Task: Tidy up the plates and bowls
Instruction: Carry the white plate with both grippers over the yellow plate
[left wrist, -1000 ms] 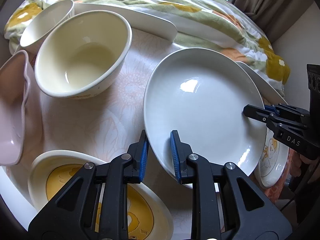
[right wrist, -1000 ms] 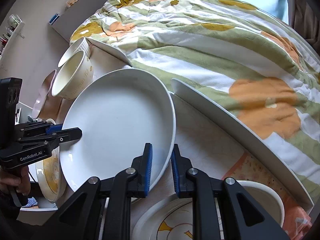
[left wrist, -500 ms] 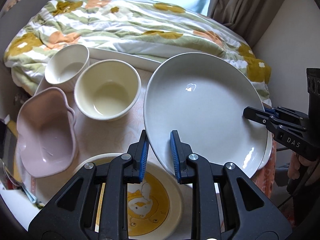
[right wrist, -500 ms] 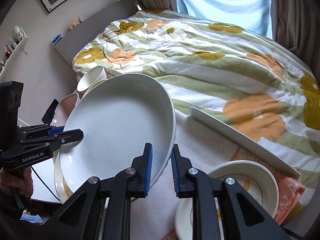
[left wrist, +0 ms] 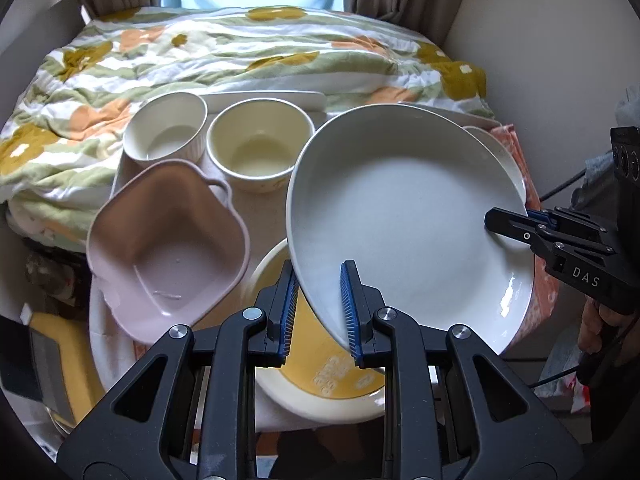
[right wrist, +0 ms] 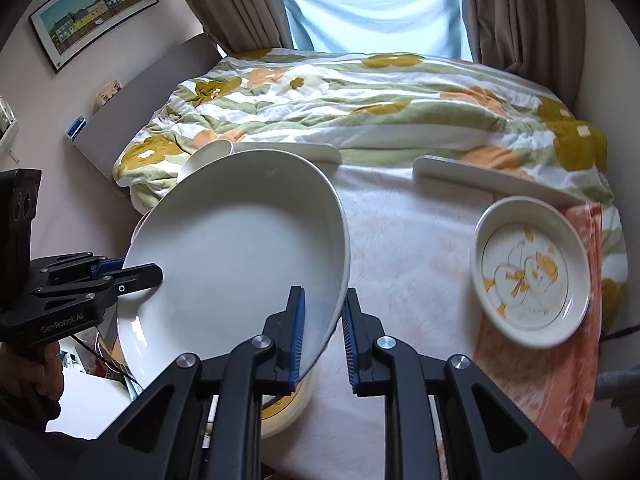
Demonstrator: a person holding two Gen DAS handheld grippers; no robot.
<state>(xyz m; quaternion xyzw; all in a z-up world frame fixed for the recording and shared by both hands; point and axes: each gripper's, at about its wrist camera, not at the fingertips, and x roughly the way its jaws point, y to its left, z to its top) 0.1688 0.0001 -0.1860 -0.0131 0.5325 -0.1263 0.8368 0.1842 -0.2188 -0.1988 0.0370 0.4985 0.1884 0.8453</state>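
Note:
A large white plate (left wrist: 400,216) hangs tilted above the table, gripped on two sides. My left gripper (left wrist: 318,308) is shut on its near rim, and my right gripper (left wrist: 508,224) clamps the opposite rim. The right wrist view gives the same plate (right wrist: 240,248), with the right gripper (right wrist: 322,332) shut on its edge and the left gripper (right wrist: 148,272) biting the far side. Partly under the plate lies a yellow-patterned plate (left wrist: 320,368). A pink handled bowl (left wrist: 168,240), a cream bowl (left wrist: 260,144) and a white ribbed bowl (left wrist: 164,128) stand to the left.
A small plate with a yellow cartoon (right wrist: 528,272) rests on an orange cloth (right wrist: 560,360) at the right. White tray rims (right wrist: 480,178) border the far side of the table. A flowered quilt (right wrist: 360,92) covers the bed beyond. A hand (right wrist: 36,372) grips the left handle.
Both grippers have risen with the white plate, lifting it off the table. It now hangs over the yellow-patterned plate, and more of the table and bed shows.

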